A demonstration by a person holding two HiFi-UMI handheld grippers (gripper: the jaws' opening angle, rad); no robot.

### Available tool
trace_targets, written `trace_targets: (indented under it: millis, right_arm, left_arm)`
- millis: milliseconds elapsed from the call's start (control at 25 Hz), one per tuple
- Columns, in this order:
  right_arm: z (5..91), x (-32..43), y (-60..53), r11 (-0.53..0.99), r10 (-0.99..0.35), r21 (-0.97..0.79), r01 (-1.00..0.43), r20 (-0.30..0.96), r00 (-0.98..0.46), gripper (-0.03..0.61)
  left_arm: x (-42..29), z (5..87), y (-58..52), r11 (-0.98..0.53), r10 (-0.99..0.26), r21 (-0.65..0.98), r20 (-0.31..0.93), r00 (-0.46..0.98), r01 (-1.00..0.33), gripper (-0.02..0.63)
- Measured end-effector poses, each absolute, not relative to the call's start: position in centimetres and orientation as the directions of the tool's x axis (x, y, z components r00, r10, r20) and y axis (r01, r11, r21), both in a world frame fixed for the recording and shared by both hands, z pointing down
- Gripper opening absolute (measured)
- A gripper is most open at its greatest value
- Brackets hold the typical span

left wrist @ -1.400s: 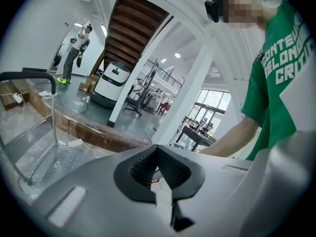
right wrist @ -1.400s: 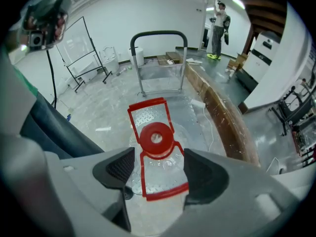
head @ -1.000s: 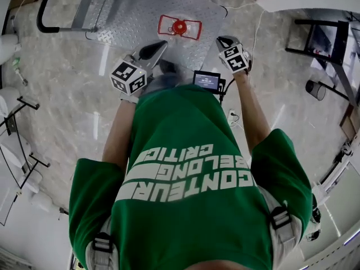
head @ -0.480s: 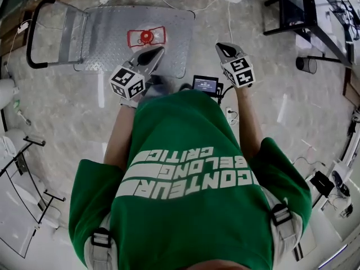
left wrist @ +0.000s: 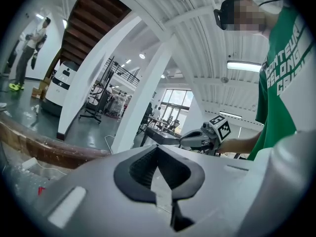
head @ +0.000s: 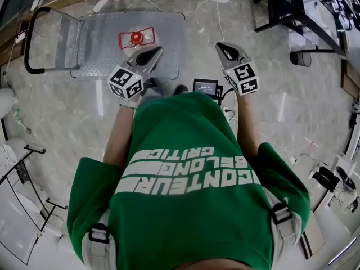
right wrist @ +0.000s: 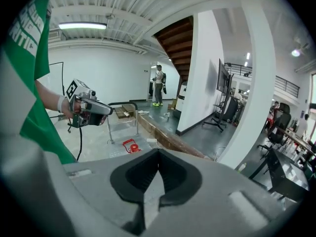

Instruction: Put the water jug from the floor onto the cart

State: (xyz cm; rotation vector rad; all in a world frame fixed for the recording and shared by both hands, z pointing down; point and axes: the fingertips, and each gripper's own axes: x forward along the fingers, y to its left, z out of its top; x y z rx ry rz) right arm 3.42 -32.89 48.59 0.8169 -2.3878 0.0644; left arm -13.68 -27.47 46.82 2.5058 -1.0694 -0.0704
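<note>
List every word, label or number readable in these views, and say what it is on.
"CONTEUR" / "BELONG" / "CRITIC": white print on the green shirt, upside down in the head view; the top line may be cut off.
Small screen: lit, text too small to read.
Water jug: red label, too small to read.

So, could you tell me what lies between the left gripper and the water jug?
In the head view, only bare deck of the cart separates the left gripper from the water jug.

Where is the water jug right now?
In the head view, the water jug sits on the cart, upper left, just beyond the left tool.
</note>
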Motion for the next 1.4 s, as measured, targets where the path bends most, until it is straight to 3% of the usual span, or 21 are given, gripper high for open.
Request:
trace_targets:
  millis: [1400]
  right_arm:
    - [52.6,2.2,-30.5,0.862,-0.446,0.067,-0.502,0.568,-0.691,-0.008]
  left_arm:
    - [-12.1,50.8,-25.1,-0.56,-0.716,0.423,0.187,0.673,-0.712,0.009]
